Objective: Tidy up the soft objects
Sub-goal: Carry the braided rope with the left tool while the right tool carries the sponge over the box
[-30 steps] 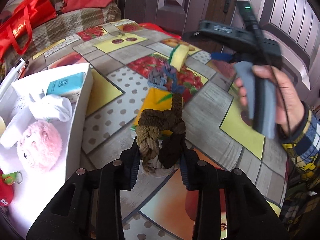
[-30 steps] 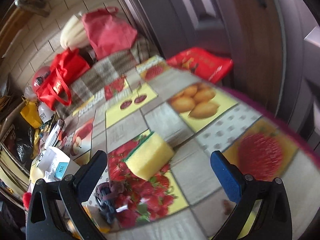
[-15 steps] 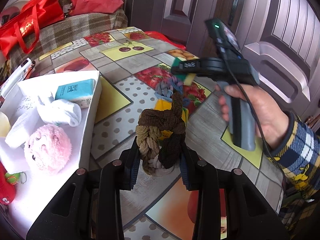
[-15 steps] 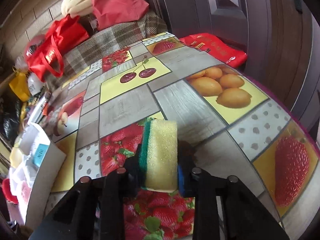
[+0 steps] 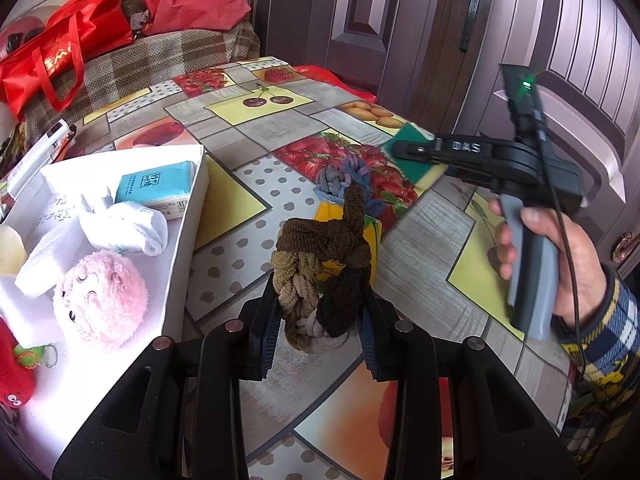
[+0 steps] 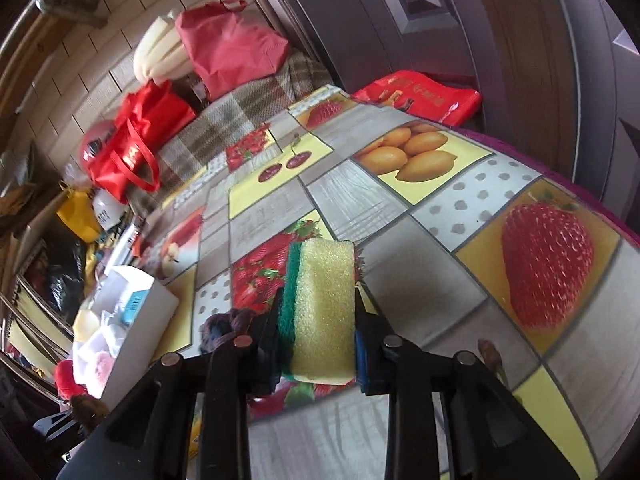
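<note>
Obstacles first: a blue-grey knotted rope (image 5: 345, 178) lies on the fruit-print tablecloth (image 5: 248, 128) directly ahead of your left gripper (image 5: 318, 320), touching a yellow packet (image 5: 334, 214) beneath it. Your left gripper is clamped on a brown braided rope toy (image 5: 320, 272), thick, coarse and knotted at the top, held upright above the cloth. Your right gripper (image 6: 316, 344) is clenched on a sponge (image 6: 324, 308), porous yellow foam with a green scouring layer on its left face, raised off the table. Left of both, an open white box (image 5: 188, 240) holds a fluffy pink plush ball (image 5: 100, 300), a white rolled sock (image 5: 128, 224) and a teal tissue pack (image 5: 156, 188). Bare cloth extends between the box wall and the rope pile; the far table edge meets a dark panelled door (image 5: 360, 12).
</note>
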Demonstrator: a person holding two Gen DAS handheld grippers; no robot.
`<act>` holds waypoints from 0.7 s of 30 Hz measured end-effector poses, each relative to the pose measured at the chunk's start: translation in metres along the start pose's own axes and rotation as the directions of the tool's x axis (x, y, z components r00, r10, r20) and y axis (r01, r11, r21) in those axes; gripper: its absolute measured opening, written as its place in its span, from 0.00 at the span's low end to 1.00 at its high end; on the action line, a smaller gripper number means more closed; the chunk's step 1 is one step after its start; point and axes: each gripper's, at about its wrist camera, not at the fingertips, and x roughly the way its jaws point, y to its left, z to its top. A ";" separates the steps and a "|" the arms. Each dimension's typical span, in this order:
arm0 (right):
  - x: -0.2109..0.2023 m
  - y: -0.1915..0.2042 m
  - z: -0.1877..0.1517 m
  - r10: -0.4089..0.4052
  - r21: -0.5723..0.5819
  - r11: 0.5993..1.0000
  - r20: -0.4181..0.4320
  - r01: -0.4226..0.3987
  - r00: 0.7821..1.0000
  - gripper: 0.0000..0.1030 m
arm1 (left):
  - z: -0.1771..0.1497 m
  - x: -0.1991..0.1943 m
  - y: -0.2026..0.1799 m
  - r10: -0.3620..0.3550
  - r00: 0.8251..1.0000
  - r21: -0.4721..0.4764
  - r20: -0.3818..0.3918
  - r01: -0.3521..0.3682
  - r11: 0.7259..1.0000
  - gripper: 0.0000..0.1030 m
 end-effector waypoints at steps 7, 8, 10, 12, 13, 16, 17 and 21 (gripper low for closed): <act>-0.016 0.017 -0.014 0.025 -0.051 0.998 0.079 -0.021 0.997 0.26 | 0.001 -0.005 0.002 0.019 0.999 -0.025 0.045 -0.017 1.000 0.33; -0.019 0.020 -0.015 0.027 -0.062 0.998 0.098 -0.021 0.995 0.26 | 0.001 -0.006 0.002 0.024 0.998 -0.031 0.062 -0.022 0.999 0.33; -0.027 0.025 -0.016 0.034 -0.091 0.996 0.140 -0.021 0.990 0.26 | 0.002 -0.010 0.001 0.046 0.995 -0.036 0.092 -0.042 0.998 0.33; -0.035 0.032 -0.019 0.043 -0.129 0.991 0.178 -0.020 0.983 0.26 | 0.003 -0.015 0.000 0.057 0.990 -0.033 0.129 -0.053 0.998 0.33; -0.038 0.036 -0.020 0.051 -0.147 0.989 0.188 -0.023 0.981 0.26 | 0.003 -0.019 0.000 0.064 0.987 -0.035 0.150 -0.059 0.998 0.33; -0.043 0.047 -0.024 0.079 -0.182 0.982 0.197 -0.043 0.977 0.26 | 0.005 -0.028 0.003 0.081 0.978 -0.046 0.194 -0.073 0.996 0.33; -0.045 0.050 -0.024 0.087 -0.190 0.981 0.199 -0.049 0.976 0.26 | 0.005 -0.031 0.005 0.084 0.976 -0.051 0.202 -0.075 0.996 0.33; -0.051 0.060 -0.024 0.119 -0.207 0.975 0.204 -0.076 0.972 0.26 | 0.006 -0.038 0.015 0.100 0.969 -0.093 0.224 -0.081 0.992 0.33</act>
